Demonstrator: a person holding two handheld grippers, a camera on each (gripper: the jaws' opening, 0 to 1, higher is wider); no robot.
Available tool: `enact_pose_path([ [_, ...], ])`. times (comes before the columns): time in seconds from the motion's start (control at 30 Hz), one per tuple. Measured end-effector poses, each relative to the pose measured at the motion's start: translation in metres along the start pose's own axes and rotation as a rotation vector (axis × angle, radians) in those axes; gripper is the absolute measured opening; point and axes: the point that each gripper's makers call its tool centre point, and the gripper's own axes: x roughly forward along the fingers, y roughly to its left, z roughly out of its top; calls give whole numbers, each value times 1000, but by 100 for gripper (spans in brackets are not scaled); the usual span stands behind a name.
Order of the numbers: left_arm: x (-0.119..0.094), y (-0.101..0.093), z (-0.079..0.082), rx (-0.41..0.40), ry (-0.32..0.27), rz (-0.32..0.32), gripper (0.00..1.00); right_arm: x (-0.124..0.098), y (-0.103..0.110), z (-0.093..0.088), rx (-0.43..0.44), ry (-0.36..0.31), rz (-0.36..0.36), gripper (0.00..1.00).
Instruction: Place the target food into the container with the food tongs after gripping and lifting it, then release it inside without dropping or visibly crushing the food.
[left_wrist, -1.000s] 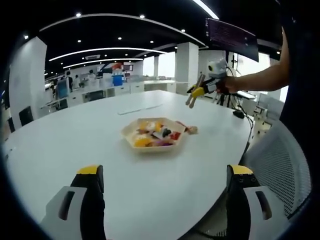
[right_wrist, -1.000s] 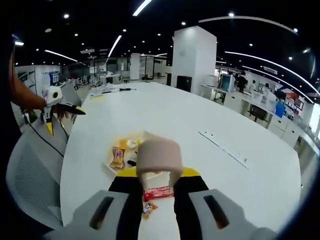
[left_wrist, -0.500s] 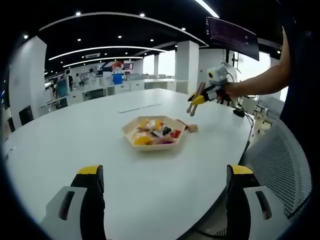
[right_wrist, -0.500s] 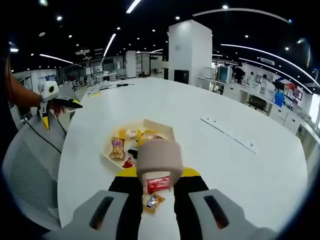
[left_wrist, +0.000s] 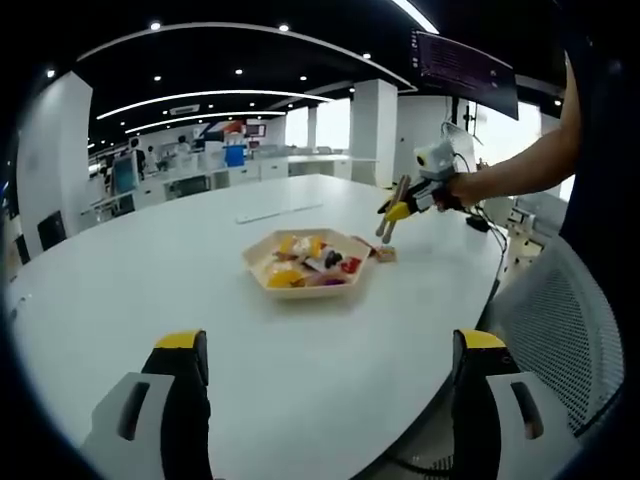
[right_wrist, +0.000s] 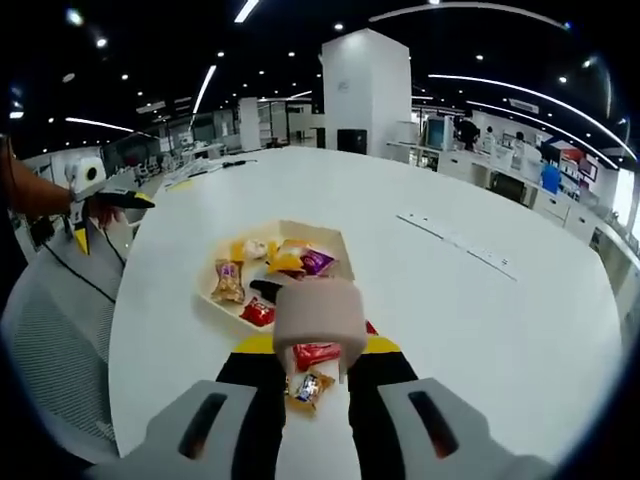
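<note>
A beige hexagonal tray (left_wrist: 300, 293) holding several wrapped snacks sits on the white round table (left_wrist: 200, 280). Two loose packets (left_wrist: 383, 256) lie on the table just to the tray's right. My right gripper (left_wrist: 402, 208) hangs above them, shut on wooden food tongs (left_wrist: 388, 222) that point down. In the right gripper view the tongs (right_wrist: 320, 312) sit between the shut jaws of my right gripper (right_wrist: 318, 345), over a red packet (right_wrist: 315, 354) and a small brown-orange packet (right_wrist: 310, 388). The tray (right_wrist: 302, 226) lies just beyond. My left gripper (left_wrist: 332, 342) is open and holds nothing.
A mesh office chair (left_wrist: 560, 330) stands at the table's near right edge. A thin strip (right_wrist: 455, 243) lies farther out on the table. My left gripper (right_wrist: 95, 195) shows at the left of the right gripper view, with a cable beneath it. An office with desks and a pillar lies behind.
My right gripper with the tongs has dropped a little and moved closer to the loose packets beside the tray. My left gripper has stayed put and open.
</note>
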Motion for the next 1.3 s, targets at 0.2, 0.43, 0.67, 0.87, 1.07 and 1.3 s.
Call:
enact_pose_path([
  [0.2,0,1,-1,0,2,1,98,5,2,-11,-13,35,-13,22],
  [0.43,0,0,-1,0,5,1,98,5,2,-17,-33,65,-19,23],
  [0.67,0,0,-2,1,13,0,97,3,-3,-18,-21,77,-50,22],
  [0.87,0,0,-3,2,17,0,96,2,-5,-21,-5,91,-57,22],
  [1.07,0,0,-5,4,22,-3,96,2,-2,-23,-6,102,-46,22],
  [1.3,1,-1,-6,3,28,-6,95,3,3,-24,22,157,-25,16],
])
